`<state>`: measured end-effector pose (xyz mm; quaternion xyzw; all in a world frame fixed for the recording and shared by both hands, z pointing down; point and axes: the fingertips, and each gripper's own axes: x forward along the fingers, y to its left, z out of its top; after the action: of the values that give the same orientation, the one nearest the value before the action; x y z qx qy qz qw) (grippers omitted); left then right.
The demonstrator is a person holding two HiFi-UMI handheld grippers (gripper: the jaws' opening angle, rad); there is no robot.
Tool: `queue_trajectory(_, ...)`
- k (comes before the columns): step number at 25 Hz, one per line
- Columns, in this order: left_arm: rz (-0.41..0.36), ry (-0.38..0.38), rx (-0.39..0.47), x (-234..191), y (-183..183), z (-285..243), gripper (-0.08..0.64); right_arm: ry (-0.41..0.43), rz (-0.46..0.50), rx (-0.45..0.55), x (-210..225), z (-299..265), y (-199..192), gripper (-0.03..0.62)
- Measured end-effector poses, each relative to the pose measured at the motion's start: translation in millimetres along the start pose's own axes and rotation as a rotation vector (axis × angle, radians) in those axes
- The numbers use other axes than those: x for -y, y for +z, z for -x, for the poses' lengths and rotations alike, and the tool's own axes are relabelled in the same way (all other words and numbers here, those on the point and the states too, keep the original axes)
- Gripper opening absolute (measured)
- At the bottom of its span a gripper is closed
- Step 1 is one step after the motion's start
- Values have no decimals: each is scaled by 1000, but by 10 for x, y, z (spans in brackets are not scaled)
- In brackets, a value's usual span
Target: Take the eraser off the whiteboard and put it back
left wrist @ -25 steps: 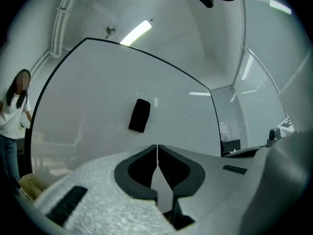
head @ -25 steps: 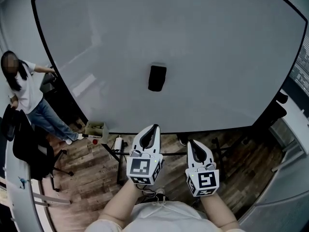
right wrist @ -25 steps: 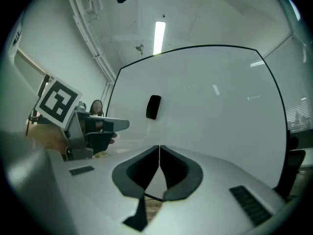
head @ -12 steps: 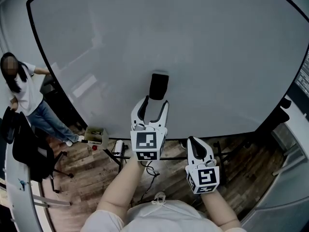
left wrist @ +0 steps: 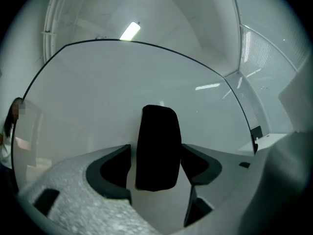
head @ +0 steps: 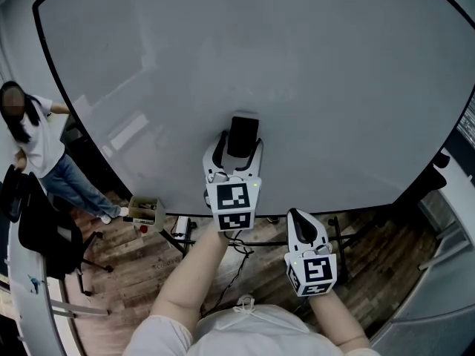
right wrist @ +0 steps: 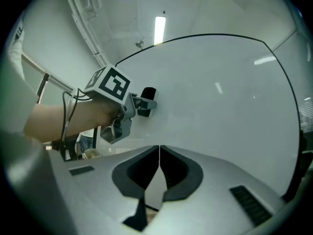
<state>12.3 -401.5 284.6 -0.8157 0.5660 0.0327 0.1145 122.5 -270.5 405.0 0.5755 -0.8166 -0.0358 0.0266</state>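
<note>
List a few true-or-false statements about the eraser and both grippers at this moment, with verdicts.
1. The eraser sits on the whiteboard. True.
2. The left gripper is clamped on the eraser. False: its jaws are opening, with the eraser between them but not clamped.
3. The right gripper is shut and empty. True.
4. The right gripper is at the eraser. False: it hangs lower, away from the eraser.
</note>
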Motion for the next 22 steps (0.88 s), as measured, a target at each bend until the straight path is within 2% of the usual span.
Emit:
queue_trajectory(5,-15,46,26,-34,14,13,304,0,2,2,16,-13,-4,28)
queue_trajectory(9,-31,42,27,8,30,4,262,-2,1,0,25,9,-22,28)
queue_trajectory(16,-26,23,33,18,56,63,249,-12,6,0,39,84,-20,28)
queue_trajectory(22,-41,-8,61,104,114,341,249,-15,2,2,-31,177,-18,28)
